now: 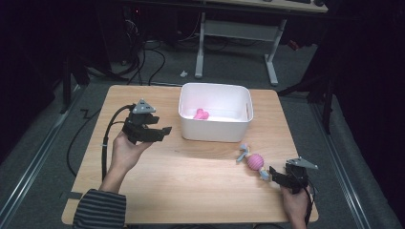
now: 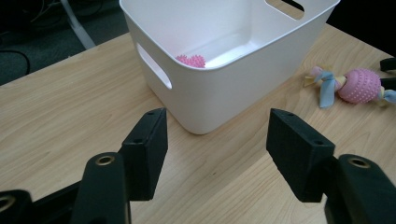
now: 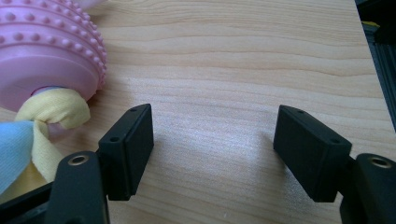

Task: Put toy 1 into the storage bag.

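Observation:
A white bin point(image 1: 215, 129) stands at the table's far middle with a pink spiky toy point(image 1: 201, 114) inside; the toy point(image 2: 191, 61) also peeks over the bin's rim point(image 2: 219, 65) in the left gripper view. A rope toy with a pink knobbly ball point(image 1: 255, 162) lies on the table to the front right. My left gripper point(image 1: 162, 129) hovers left of the bin, pointing at it, open and empty point(image 2: 217, 123). My right gripper point(image 1: 273, 172) rests low at the rope toy's near end, open point(image 3: 215, 121). The ball point(image 3: 46, 51) and its yellow knot point(image 3: 58, 109) lie just outside the left jaw.
The wooden table point(image 1: 191, 186) has bare room in front of the bin and between the two hands. A black cable point(image 1: 106, 143) trails from the left gripper along the table's left side. The rope toy point(image 2: 355, 86) sits right of the bin in the left gripper view.

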Tool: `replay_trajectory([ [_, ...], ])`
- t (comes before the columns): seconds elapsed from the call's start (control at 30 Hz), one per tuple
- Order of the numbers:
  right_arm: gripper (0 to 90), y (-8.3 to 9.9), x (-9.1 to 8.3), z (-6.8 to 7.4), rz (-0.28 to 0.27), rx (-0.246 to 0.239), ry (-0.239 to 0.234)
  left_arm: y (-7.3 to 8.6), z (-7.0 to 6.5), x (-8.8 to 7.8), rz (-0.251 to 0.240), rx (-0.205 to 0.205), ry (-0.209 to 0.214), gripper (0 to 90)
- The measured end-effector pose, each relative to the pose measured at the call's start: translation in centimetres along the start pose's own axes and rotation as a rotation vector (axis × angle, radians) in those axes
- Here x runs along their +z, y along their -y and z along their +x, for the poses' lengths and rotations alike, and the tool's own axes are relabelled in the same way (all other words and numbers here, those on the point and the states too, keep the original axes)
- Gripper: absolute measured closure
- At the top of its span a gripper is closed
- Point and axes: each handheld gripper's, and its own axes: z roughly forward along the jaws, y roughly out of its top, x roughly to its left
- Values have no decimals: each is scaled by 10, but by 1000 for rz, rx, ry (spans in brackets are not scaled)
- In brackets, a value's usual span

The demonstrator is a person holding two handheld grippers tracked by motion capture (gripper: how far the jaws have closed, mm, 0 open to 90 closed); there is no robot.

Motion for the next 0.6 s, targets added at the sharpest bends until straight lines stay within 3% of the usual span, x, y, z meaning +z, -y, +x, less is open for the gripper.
replay_trajectory([
  [0.6,291,0,0,0,0,0,0,39,6,1,-12,-75,13,389],
])
